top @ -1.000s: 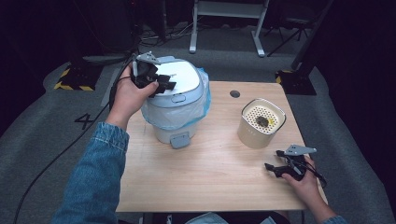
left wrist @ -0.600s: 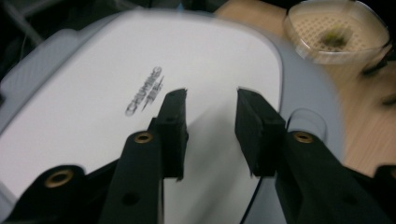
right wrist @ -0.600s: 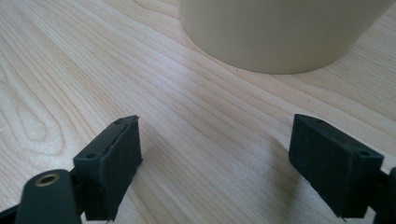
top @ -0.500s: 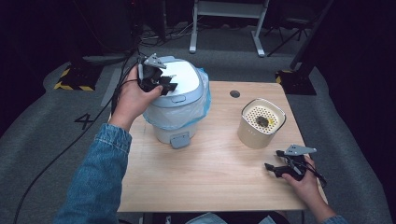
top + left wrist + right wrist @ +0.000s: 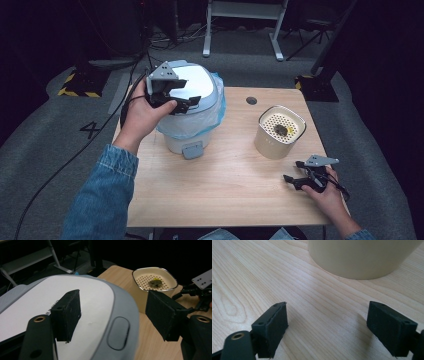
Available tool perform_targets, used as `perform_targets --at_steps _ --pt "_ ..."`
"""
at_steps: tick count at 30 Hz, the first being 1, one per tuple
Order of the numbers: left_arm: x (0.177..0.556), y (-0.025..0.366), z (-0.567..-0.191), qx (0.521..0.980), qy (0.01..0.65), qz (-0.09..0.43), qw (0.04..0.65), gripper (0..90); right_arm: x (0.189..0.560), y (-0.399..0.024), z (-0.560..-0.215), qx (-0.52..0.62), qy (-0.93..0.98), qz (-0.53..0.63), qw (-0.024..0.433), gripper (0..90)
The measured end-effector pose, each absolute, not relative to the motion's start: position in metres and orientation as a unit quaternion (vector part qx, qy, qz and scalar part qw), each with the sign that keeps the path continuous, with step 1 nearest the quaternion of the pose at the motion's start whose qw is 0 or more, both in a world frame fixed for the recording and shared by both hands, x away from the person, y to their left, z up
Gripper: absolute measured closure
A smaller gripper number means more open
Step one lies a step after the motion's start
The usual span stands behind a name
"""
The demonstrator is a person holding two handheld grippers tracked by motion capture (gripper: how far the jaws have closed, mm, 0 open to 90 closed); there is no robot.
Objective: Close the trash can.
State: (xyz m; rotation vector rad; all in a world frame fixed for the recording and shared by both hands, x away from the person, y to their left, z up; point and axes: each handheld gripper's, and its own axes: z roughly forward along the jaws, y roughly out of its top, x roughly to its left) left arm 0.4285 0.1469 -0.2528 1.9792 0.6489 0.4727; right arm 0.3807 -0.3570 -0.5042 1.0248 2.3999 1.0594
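your left gripper hovers over the bin lid, upper left.
its jaws have just opened, nothing between; your right gripper rests spread on the desk.

Grey carpet floor, dark room, wooden table.

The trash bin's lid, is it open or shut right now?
Shut: the white lid lies flat on the trash bin, rim closed in the left gripper view.
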Motion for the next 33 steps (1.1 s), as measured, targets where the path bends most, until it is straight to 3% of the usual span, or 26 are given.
perform_targets --at_steps 16,33 --pt "0.357 0.163 -0.278 0.801 0.288 0.2 0.485 26.8 0.381 -0.357 -0.504 0.359 0.841 0.371 0.161 17.4" --pt "0.33 0.178 -0.343 0.807 0.314 0.198 0.459 26.1 0.381 -0.357 -0.504 0.359 0.841 0.371 0.161 17.4"
